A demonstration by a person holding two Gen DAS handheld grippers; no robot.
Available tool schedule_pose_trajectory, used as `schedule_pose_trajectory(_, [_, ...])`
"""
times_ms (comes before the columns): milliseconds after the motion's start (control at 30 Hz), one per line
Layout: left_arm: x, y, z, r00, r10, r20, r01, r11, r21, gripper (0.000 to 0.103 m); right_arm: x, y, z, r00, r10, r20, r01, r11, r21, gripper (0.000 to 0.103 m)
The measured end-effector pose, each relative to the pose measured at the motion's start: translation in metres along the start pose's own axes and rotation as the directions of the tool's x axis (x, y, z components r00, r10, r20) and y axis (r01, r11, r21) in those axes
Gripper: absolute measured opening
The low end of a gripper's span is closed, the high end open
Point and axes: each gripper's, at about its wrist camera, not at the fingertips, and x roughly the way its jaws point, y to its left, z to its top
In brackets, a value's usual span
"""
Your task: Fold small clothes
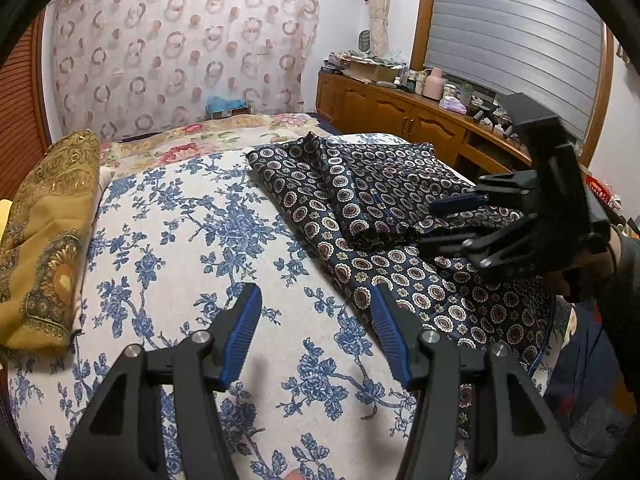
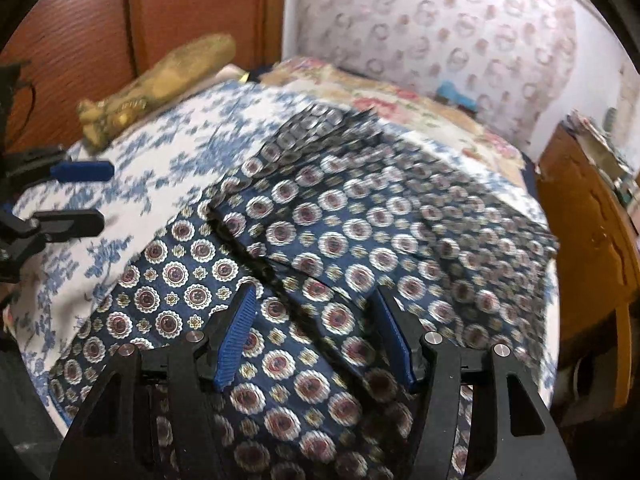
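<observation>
**Blue pads apart on both sides, patterned cloth half folded**

Blue ribbed pads [image 1: 244, 332] stand spread on our left gripper [image 1: 316, 336], with nothing between them but the blue-and-white floral bedcover [image 1: 192, 232] below. Our right gripper [image 2: 316, 336] is likewise spread wide and grips nothing; it hangs just over the navy medallion-print garment [image 2: 360, 240], whose raised fold edge runs diagonally under its fingers (that view is smeared by motion, so whether the pads brush the cloth we cannot tell).

Seen from the left wrist, the garment [image 1: 360, 200] lies on the right half of the bed, one layer already doubled over a wider bottom layer that reaches toward the near edge. The right gripper [image 1: 452, 220] hovers at the near corner of that upper layer.

We judge the fabric thin, light and limp, possibly a little slick: it will drape and sag when lifted, and layers may slide apart. A pinch through both layers at a corner or along the folded edge should carry it best, with our left gripper taking the opposite corner to keep the edge straight.

Further out, a mustard paisley cloth [image 1: 44, 240] sits bunched at the left of the bed, well apart from the work, and a wooden cabinet [image 1: 400, 116] lines the far wall
</observation>
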Motion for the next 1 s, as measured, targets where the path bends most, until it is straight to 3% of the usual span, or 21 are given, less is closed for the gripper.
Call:
schedule_pose_trajectory(233, [0.0, -0.003, 0.0, 1.0, -0.005, -0.003, 0.005, 1.0, 0.004, 0.056, 0.013, -0.005, 0.003, 0.999, -0.035, 0.013, 0.036, 0.999, -0.021, 0.058])
schedule_pose_trajectory(267, [0.0, -0.003, -0.001, 1.0, -0.006, -0.005, 0.006, 1.0, 0.005, 0.056, 0.014, -0.008, 0.003, 0.999, -0.031, 0.014, 0.031, 0.999, -0.02, 0.046])
schedule_pose_trajectory(333, [0.0, -0.004, 0.0, 1.0, -0.007, -0.006, 0.007, 1.0, 0.005, 0.056, 0.013, -0.011, 0.002, 1.0, -0.018, 0.023, 0.019, 0.999, -0.03, 0.033])
schedule_pose_trajectory(367, [0.001, -0.004, -0.001, 1.0, -0.007, -0.007, 0.007, 1.0, 0.005, 0.056, 0.012, -0.013, 0.002, 0.999, -0.04, 0.03, 0.041, 0.999, -0.036, 0.017])
schedule_pose_trajectory(400, [0.001, -0.004, -0.001, 1.0, -0.008, -0.008, 0.008, 1.0, 0.005, 0.056, 0.01, -0.015, 0.002, 0.998, -0.058, 0.04, 0.059, 0.998, -0.03, 0.01])
schedule_pose_trajectory(633, [0.001, -0.006, -0.001, 1.0, -0.012, -0.012, 0.012, 1.0, 0.008, 0.056, -0.014, -0.061, 0.01, 0.985, -0.136, 0.106, 0.125, 0.987, 0.102, 0.007])
schedule_pose_trajectory(1000, [0.003, -0.01, -0.003, 1.0, -0.019, -0.021, 0.019, 1.0, 0.006, 0.056, -0.017, -0.151, 0.019, 0.964, -0.262, 0.048, 0.235, 0.922, 0.306, 0.007])
